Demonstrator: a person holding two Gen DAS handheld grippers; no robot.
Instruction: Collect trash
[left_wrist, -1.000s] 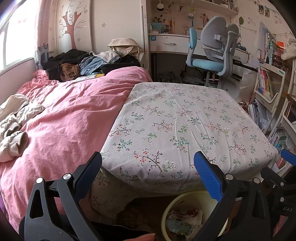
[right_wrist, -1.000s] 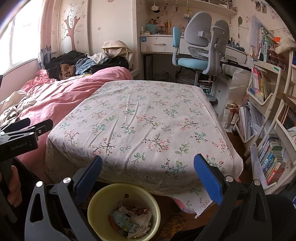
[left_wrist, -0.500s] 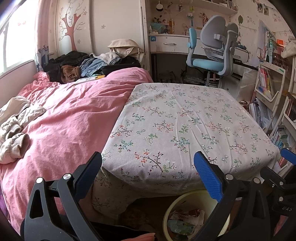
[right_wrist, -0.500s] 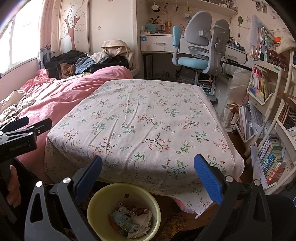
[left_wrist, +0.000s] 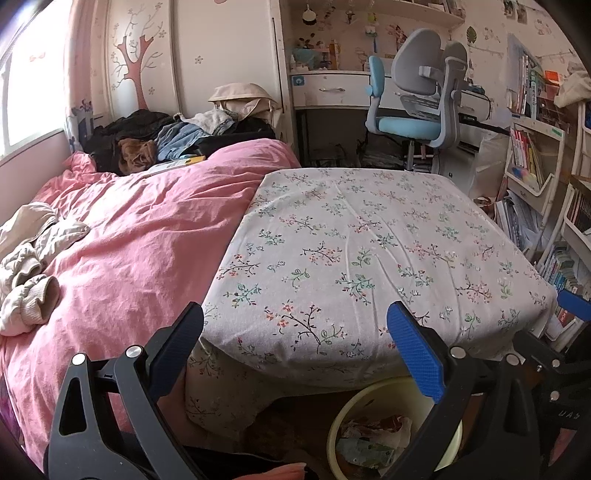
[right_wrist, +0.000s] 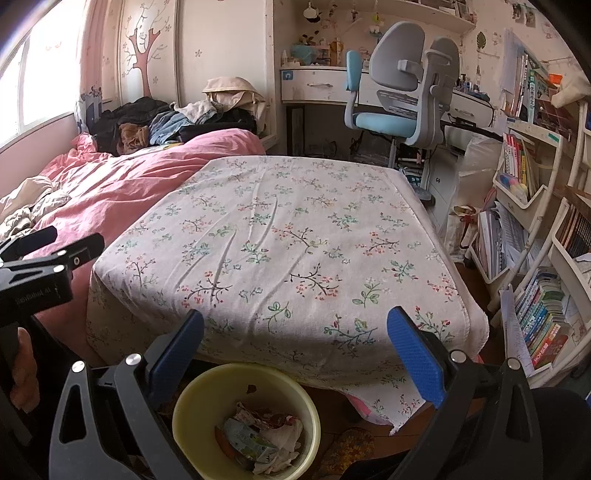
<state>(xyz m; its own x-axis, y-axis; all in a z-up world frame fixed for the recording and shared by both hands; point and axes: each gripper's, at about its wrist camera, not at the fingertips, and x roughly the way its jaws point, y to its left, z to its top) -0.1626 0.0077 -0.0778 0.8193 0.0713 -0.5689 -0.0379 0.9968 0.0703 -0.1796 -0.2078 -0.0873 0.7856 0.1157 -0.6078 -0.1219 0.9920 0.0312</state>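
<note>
From the left wrist view, the left gripper (left_wrist: 295, 343) hangs with jaws wide apart and empty over the near edge of a floral-covered table (left_wrist: 369, 240). A yellow bin (left_wrist: 384, 435) sits on the floor below, partly under the table edge, with crumpled trash (left_wrist: 373, 439) inside.

From the right wrist view, the right gripper (right_wrist: 295, 347) is likewise spread and empty. The yellow bin (right_wrist: 245, 417) stands just below it, trash (right_wrist: 258, 439) in its bottom. A pink quilt (right_wrist: 110, 188) lies beside the table.
</note>
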